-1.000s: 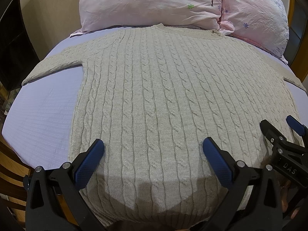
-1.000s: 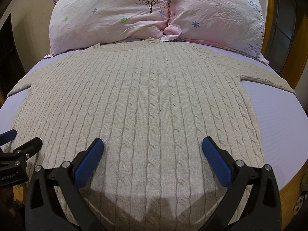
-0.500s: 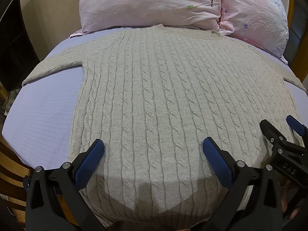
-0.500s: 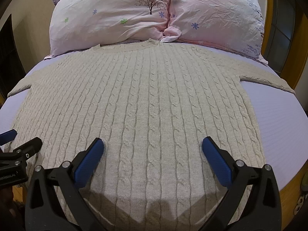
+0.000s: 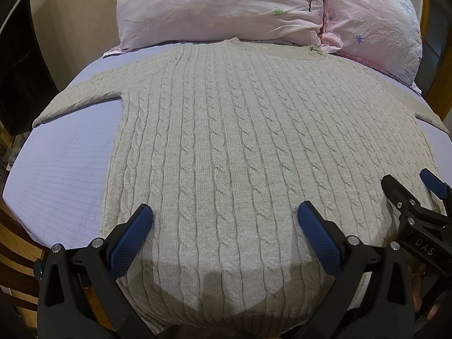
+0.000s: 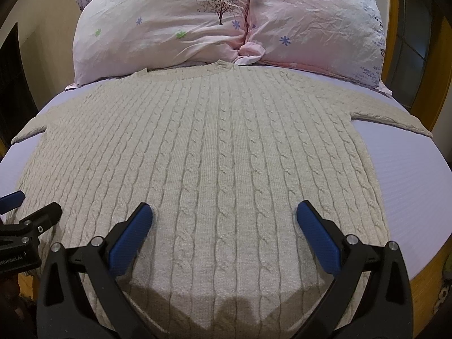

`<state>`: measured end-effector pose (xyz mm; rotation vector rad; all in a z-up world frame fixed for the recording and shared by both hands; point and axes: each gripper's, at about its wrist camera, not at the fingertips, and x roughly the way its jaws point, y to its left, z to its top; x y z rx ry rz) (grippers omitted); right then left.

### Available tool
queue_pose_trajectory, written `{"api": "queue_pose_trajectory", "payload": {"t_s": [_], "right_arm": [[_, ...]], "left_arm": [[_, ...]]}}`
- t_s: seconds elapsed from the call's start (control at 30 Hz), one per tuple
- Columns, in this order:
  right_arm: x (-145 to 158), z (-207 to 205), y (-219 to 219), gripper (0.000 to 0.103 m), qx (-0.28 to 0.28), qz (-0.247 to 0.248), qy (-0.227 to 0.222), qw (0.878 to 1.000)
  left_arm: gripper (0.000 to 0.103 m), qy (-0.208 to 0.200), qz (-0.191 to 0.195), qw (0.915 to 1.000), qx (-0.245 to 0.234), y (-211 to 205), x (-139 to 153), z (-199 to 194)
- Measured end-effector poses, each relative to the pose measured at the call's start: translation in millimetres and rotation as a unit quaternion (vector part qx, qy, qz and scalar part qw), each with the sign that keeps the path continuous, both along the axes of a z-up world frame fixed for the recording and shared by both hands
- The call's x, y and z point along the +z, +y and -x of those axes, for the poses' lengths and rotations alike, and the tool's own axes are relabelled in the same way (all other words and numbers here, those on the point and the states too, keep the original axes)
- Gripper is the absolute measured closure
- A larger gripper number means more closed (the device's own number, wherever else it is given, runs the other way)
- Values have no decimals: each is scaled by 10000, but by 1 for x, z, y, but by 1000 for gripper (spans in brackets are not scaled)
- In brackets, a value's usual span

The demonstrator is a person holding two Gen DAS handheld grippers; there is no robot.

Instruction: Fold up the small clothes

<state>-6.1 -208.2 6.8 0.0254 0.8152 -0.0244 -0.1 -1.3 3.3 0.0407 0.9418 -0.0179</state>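
A beige cable-knit sweater (image 5: 226,141) lies flat and spread out on the bed, neck toward the pillows, sleeves out to both sides; it also shows in the right wrist view (image 6: 214,152). My left gripper (image 5: 224,216) is open and empty, hovering over the hem's left half. My right gripper (image 6: 224,216) is open and empty, over the hem's right half. The right gripper shows at the right edge of the left wrist view (image 5: 409,195). The left gripper shows at the left edge of the right wrist view (image 6: 31,206).
The bed has a lavender sheet (image 5: 62,169), also bare on the right side (image 6: 412,186). Two pink flowered pillows (image 6: 169,25) (image 6: 316,28) lean at the head. Wooden bed frame edges (image 6: 423,285) lie at the sides.
The right wrist view has shifted slightly, with the pillows sitting a little lower in frame. The sweater and the left gripper have not visibly moved.
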Motion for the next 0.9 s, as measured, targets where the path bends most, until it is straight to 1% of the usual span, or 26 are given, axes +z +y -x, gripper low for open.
{"api": "queue_pose_trajectory", "payload": {"t_s": [0.5, 0.63, 0.73, 0.8, 0.83, 0.9], "right_arm": [[-2, 0, 1, 2, 10, 1, -46, 10000], [-2, 0, 1, 2, 115, 24, -115, 9999], [-1, -1, 0, 2, 299, 27, -131, 9995], [2, -3, -7, 2, 449, -33, -33, 9990], [7, -4, -18, 2, 393, -147, -89, 9991], [29, -6, -54, 2, 43, -392, -430, 9983]], "left_arm": [[1, -126, 1, 9999, -4, 1, 0, 4], [1, -190, -3, 9998, -11, 1, 0, 6], [1, -275, -12, 9996, -33, 1, 0, 7], [1, -347, -16, 9994, -75, 2, -1, 10], [1, -379, -19, 9992, -104, 2, -1, 10], [1, -391, 8, 9991, -173, 4, 0, 9]]}}
